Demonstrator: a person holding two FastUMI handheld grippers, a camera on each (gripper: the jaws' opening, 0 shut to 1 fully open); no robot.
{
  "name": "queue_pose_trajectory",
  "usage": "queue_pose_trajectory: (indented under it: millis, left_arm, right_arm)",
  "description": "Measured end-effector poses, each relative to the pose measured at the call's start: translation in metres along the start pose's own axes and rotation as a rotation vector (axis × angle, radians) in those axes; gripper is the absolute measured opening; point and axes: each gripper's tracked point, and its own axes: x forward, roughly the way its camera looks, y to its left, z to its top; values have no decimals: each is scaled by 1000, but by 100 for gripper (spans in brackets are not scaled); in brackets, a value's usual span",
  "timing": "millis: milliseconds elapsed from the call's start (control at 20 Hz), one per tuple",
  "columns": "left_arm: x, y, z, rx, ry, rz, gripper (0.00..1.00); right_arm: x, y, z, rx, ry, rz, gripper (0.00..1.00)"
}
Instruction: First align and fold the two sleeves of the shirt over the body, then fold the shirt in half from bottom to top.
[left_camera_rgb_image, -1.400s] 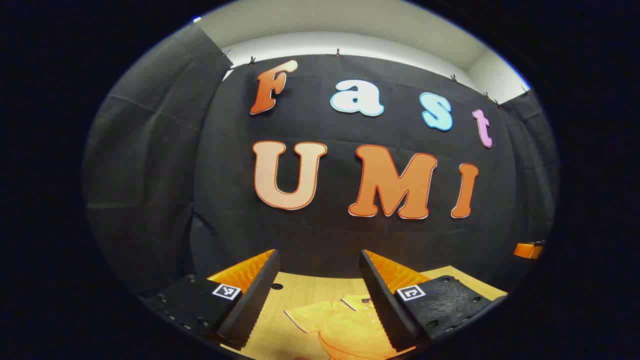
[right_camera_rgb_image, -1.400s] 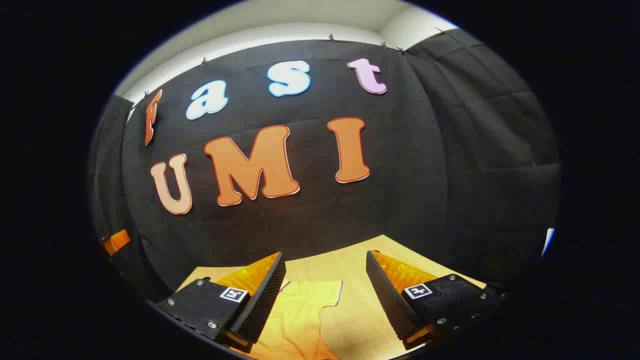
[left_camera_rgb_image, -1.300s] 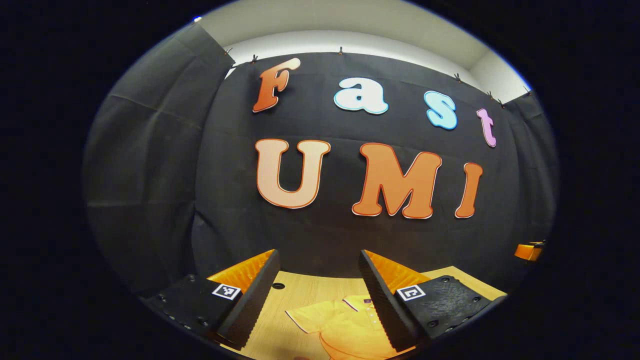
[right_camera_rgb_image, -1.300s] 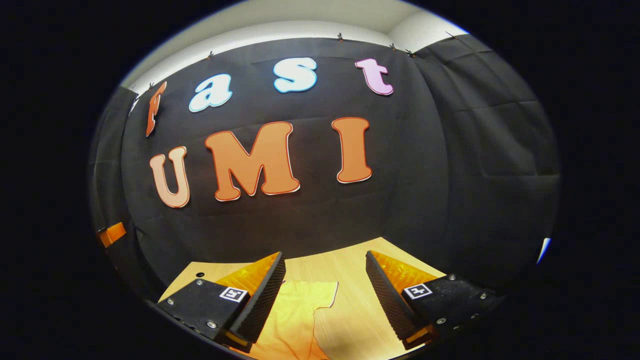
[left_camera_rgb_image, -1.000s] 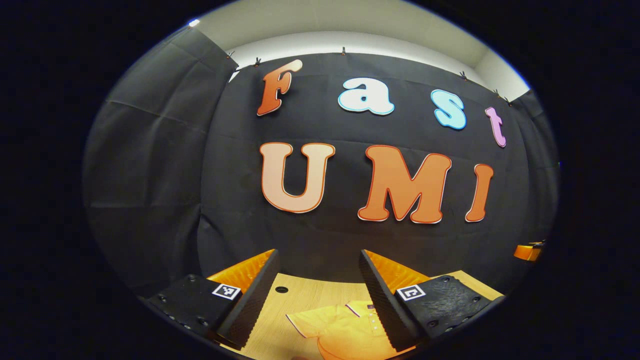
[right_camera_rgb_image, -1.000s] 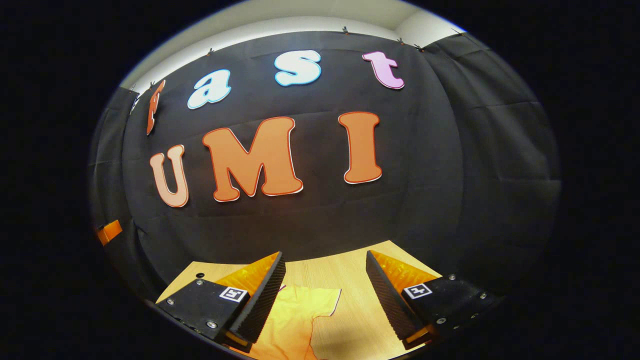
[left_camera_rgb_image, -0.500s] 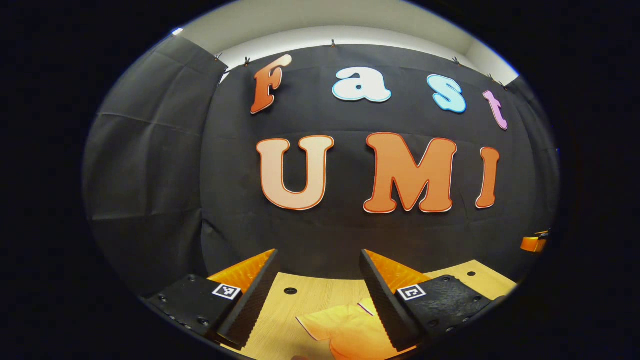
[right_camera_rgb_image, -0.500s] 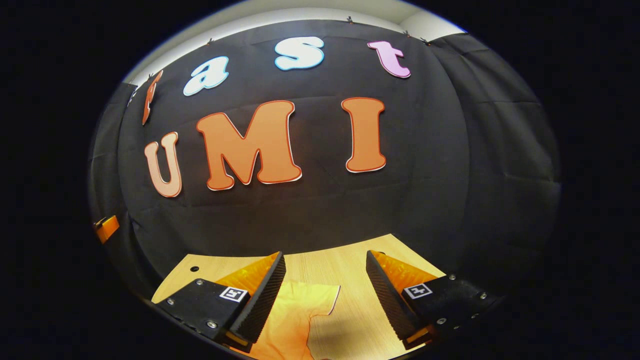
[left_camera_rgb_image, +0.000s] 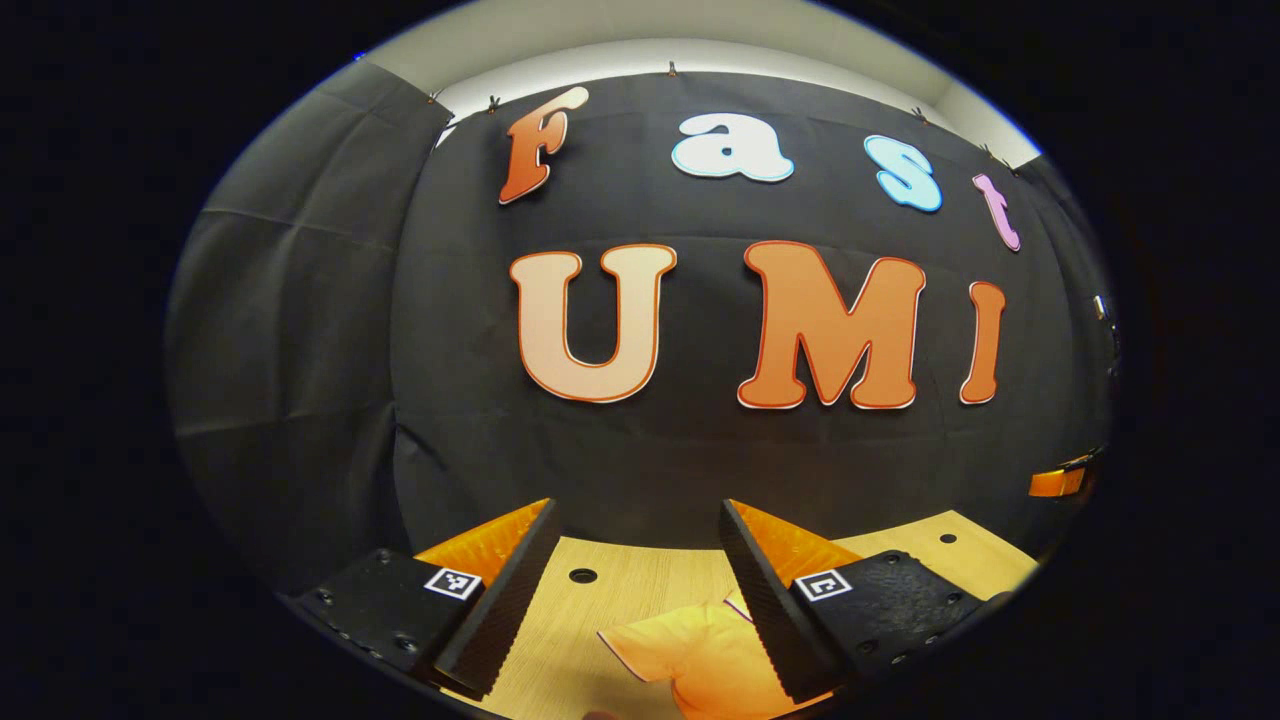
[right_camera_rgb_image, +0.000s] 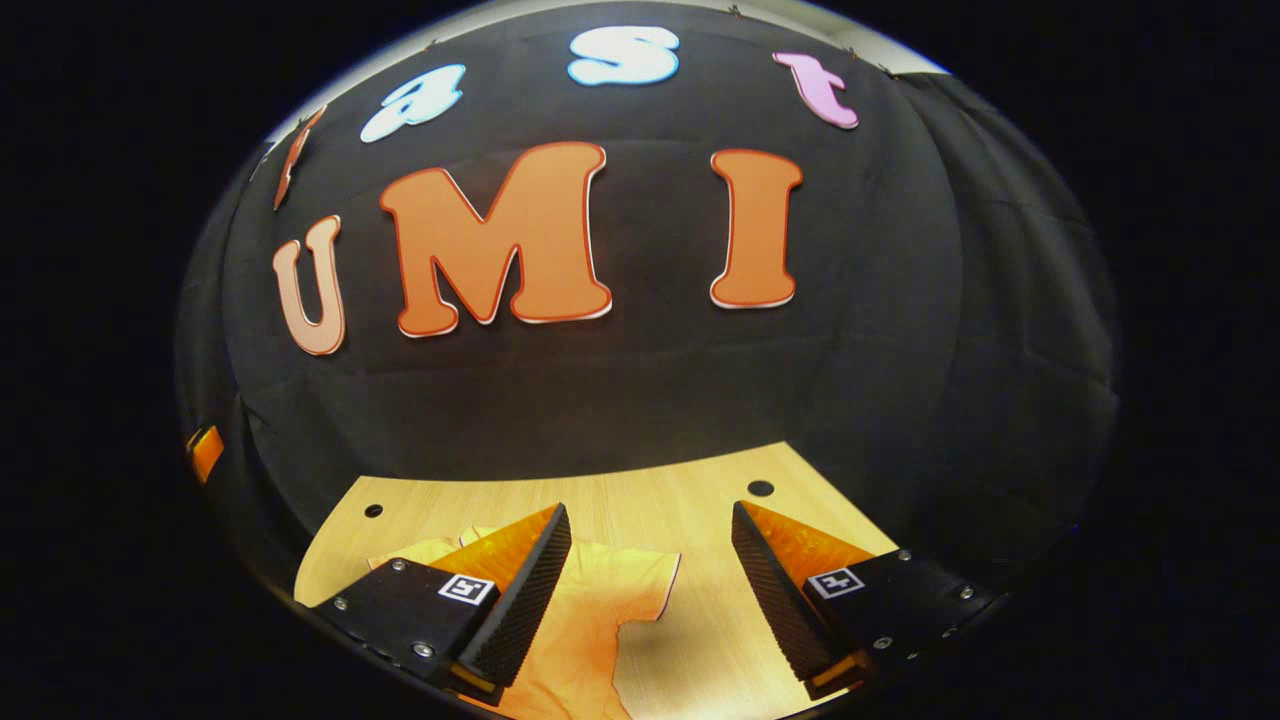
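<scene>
An orange-yellow polo shirt (left_camera_rgb_image: 690, 655) lies flat on the light wooden table (left_camera_rgb_image: 590, 610). In the left gripper view its left sleeve shows low between the fingers, its collar partly behind the right finger. My left gripper (left_camera_rgb_image: 635, 585) hangs open above the table, holding nothing. In the right gripper view the shirt (right_camera_rgb_image: 590, 620) spreads below, its other sleeve (right_camera_rgb_image: 640, 590) lying between the fingers. My right gripper (right_camera_rgb_image: 650, 590) is open too, above that sleeve and apart from it.
The black cloth wall stands close behind the table's far edge. Small round holes (left_camera_rgb_image: 582, 576) (right_camera_rgb_image: 760, 488) mark the tabletop near its back corners. An orange object (left_camera_rgb_image: 1055, 482) shows at the far right in the left gripper view, another (right_camera_rgb_image: 205, 450) at far left in the right gripper view.
Both views have tipped downward and forward, so more tabletop shows. The right gripper moved most: more of the shirt and a table hole came into sight. Both grippers stayed open.
</scene>
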Motion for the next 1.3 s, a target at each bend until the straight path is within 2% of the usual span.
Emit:
queue_pose_trajectory:
  millis: [250, 450, 600, 750, 1100, 1300]
  left_arm:
    - [10, 19, -27, -12, 65, 22, 98]
    - [19, 41, -43, 4, 99, 63, 98]
    - [26, 51, -56, 19, 130, 89, 98]
    - [33, 60, -66, 25, 151, 109, 98]
    - [50, 74, -95, 12, 220, 147, 98]
    - [57, 81, -103, 10, 239, 161, 98]
  right_arm:
    - [58, 1, -30, -7, 241, -23, 98]
    - [113, -18, -82, 49, 498, -59, 98]
    - [145, -33, -118, 13, 607, -105, 99]
    - [168, -40, -159, 2, 744, -118, 99]
    - [204, -47, -232, 26, 931, -159, 99]
    - [212, -49, -248, 66, 968, -173, 97]
